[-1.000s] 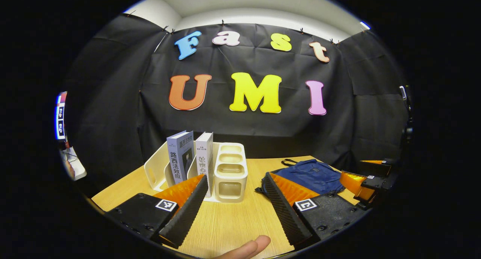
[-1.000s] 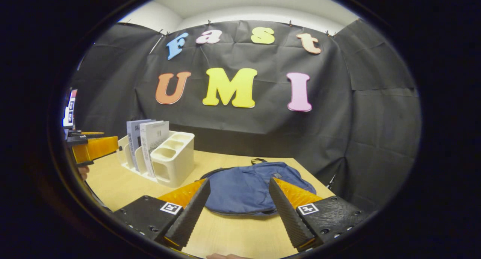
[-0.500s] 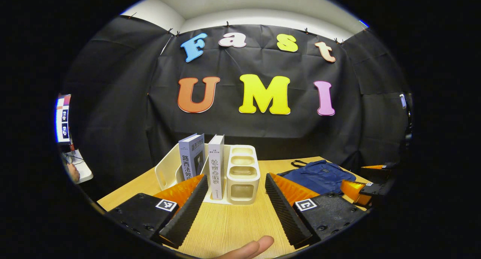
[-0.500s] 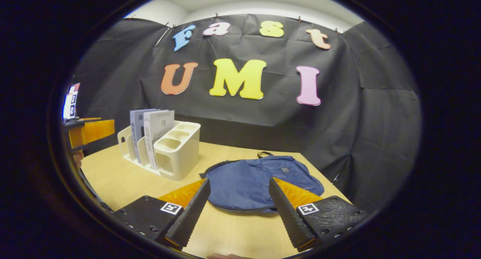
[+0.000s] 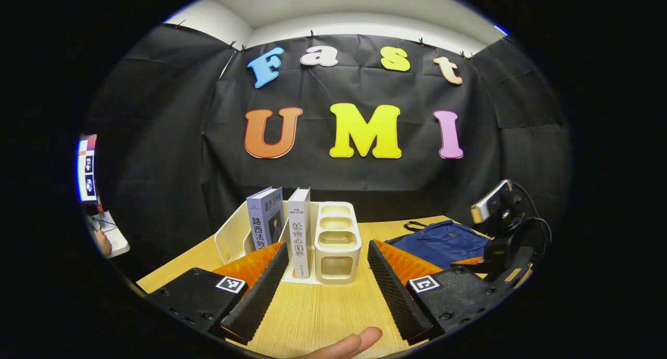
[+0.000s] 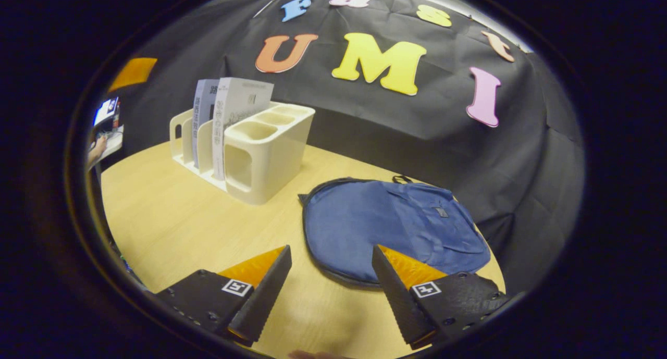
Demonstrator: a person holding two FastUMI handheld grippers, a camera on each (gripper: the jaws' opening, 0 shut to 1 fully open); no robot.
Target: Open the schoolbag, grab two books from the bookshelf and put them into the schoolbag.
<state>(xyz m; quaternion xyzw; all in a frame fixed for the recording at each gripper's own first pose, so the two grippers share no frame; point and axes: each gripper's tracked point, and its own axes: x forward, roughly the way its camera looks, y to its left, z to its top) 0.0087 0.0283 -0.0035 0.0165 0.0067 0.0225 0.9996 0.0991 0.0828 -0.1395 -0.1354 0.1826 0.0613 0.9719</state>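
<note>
Flat, zipped-looking blue schoolbag on table, at 1 o'clock from right gripper. Two upright books in cream bookshelf, 12 o'clock from left gripper. Both jaws wide apart, gripping nothing. Zipper hard to discern.

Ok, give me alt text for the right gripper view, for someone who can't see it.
An open right gripper hovers over a light wooden table, just short of a flat, closed blue fabric schoolbag. Behind on the left, a cream plastic bookshelf holds two upright pale books.
</note>
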